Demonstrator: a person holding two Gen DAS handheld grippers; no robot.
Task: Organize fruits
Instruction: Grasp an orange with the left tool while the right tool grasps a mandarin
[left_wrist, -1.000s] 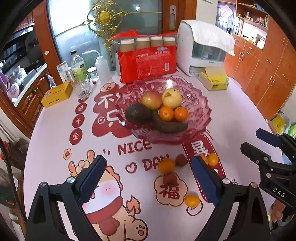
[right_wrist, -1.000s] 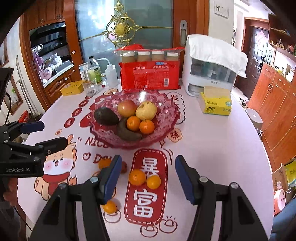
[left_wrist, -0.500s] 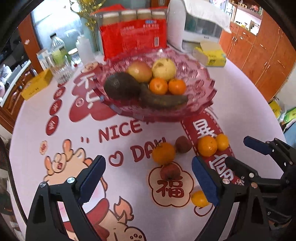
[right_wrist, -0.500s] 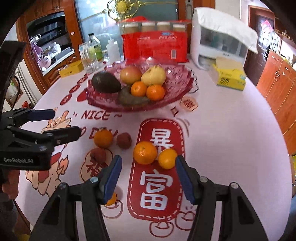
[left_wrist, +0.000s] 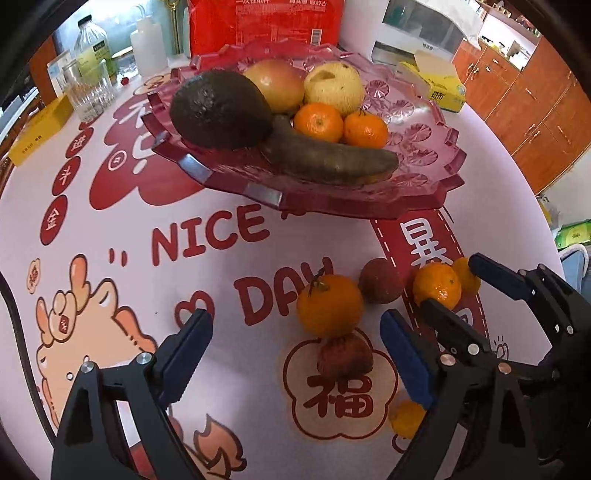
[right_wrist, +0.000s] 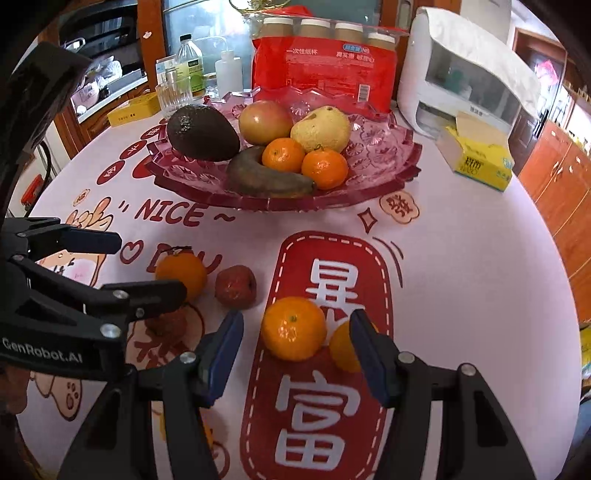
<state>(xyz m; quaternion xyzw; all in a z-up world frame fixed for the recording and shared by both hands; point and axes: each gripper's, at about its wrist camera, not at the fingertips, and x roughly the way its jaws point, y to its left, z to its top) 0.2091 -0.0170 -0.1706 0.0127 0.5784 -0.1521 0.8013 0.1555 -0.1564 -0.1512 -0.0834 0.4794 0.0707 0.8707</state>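
Item: mandarin, loose on the desk, lying between the spread fingers of the right hand-held gripper, just ahead of the pads and touching neither.
Neighbour: a smaller mandarin touches its right side and is partly hidden behind the right-side finger.

Handling (judged): light, round, thin-skinned and slightly soft; likely to roll if nudged and to bruise under a hard squeeze. Best taken across the widest middle with gentle closing. The touching neighbour may be pushed or caught.
Orientation: nearly spherical, no real long axis; the stem dimple faces up and toward the camera.

Right hand-held gripper: wide apart, empty.
Left hand-held gripper: wide apart, empty. A stemmed mandarin lies ahead of its gap and a dark reddish fruit between its fingers. A second reddish fruit lies ahead and to the right.

Destination (judged): pink glass fruit bowl, well ahead of both, already carrying an avocado, an apple, a pear, a dark banana and two mandarins.
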